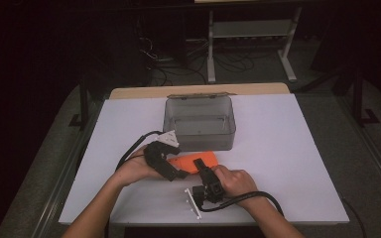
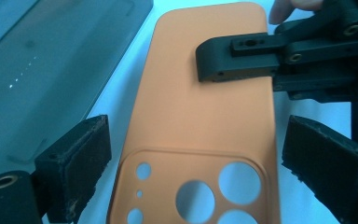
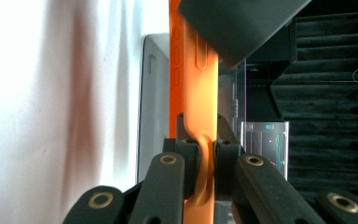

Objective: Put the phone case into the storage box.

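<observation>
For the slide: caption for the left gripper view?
Open left gripper straddles an orange phone case while the right gripper pinches its edge.

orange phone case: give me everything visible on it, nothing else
The orange phone case is a matte, soft-looking shell with rounded corners. One end has a raised camera frame with several round cutouts; one side edge carries moulded button shapes. It lies low over the white table, just in front of the grey plastic box. The right hand-held gripper is pinched shut on one edge, which bends between its jaws. The left hand-held gripper is open, a pad on either side of the camera end, not touching.
</observation>
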The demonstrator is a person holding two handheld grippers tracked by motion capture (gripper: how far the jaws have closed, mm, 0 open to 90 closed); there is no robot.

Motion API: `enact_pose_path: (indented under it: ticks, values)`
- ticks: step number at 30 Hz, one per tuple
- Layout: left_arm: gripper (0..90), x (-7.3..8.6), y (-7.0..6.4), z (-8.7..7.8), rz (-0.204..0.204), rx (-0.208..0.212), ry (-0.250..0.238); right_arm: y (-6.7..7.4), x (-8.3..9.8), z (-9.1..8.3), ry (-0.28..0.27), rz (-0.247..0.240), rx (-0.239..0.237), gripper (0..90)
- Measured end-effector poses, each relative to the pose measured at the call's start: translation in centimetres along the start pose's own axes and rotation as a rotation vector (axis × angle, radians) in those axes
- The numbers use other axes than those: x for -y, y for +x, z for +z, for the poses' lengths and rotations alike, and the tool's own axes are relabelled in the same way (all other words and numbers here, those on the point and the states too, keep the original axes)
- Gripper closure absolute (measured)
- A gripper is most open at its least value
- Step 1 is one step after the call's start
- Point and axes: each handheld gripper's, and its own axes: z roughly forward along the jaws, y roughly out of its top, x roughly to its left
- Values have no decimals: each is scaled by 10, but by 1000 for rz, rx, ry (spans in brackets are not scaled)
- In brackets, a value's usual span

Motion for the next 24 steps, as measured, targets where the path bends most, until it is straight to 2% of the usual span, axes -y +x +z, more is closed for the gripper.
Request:
enact_pose_path:
  ticks: [13,24]
  values:
    - [58,7,-2,-17,3,-12,-20,-1,3,0,6,13,-2,831]
    - [57,31,-3,-34,-17,-49,-34,0,4,0,12,15,-8,830]
